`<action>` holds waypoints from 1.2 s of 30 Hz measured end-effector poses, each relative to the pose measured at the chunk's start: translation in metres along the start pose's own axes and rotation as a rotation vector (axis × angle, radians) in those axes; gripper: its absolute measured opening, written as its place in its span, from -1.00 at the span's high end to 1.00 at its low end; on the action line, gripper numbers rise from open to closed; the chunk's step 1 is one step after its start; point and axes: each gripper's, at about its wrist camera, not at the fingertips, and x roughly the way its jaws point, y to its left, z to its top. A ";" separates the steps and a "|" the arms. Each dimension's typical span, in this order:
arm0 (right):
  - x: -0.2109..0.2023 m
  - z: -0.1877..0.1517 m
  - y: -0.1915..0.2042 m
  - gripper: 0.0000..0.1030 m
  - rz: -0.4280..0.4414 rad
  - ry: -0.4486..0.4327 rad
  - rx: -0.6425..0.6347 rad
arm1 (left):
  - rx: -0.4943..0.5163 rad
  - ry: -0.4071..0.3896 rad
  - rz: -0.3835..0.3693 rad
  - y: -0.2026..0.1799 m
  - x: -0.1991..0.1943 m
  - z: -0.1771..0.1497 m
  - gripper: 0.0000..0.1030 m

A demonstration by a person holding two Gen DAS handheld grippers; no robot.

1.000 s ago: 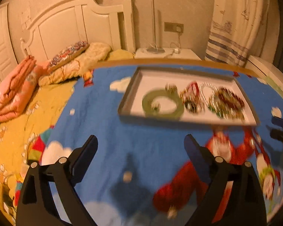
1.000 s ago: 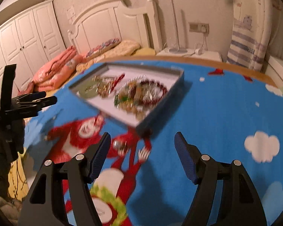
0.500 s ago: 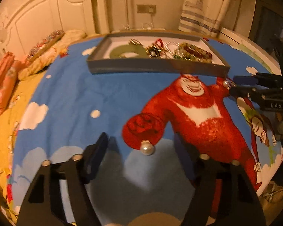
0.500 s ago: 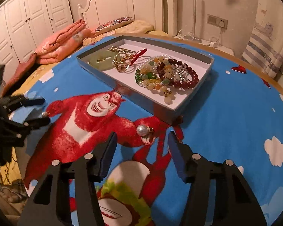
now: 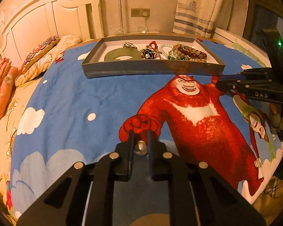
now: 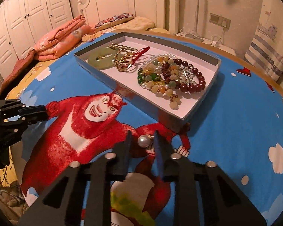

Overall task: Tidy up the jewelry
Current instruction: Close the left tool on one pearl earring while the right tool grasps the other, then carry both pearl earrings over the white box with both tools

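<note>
A pearl earring (image 5: 140,147) lies on the blue cartoon blanket (image 5: 69,98), and my left gripper (image 5: 140,137) is closing on it with both pads against the pearl. A second pearl earring (image 6: 144,140) lies near the corner of the grey jewelry box (image 6: 160,111). It sits between the fingers of my right gripper (image 6: 142,133), whose jaws are closing; the right pad is at its gold cap and a thin gap shows on the left. The box (image 5: 152,69) holds a jade bangle (image 6: 101,60), gold pieces and bead bracelets (image 6: 171,77).
The blanket covers a round surface with a wooden rim (image 6: 241,60). Behind it are a bed with folded pink quilts (image 6: 56,41) and pillows, white wardrobes, and a curtain (image 5: 200,9). Each gripper shows at the edge of the other's view.
Both grippers came down toward the blanket and their jaws narrowed from wide open to close around a pearl earring each. The box and its contents stayed put.
</note>
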 end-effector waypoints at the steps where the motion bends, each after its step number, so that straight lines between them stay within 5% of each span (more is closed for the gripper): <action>1: 0.000 0.000 0.001 0.70 -0.003 0.000 -0.006 | -0.005 -0.006 -0.006 0.000 0.000 0.000 0.76; 20: -0.035 0.013 0.007 0.70 0.002 -0.180 -0.001 | 0.021 -0.084 -0.023 -0.004 -0.006 0.033 0.76; 36: -0.013 0.043 -0.004 0.70 -0.003 -0.210 0.061 | 0.047 -0.203 -0.050 -0.036 0.038 0.140 0.76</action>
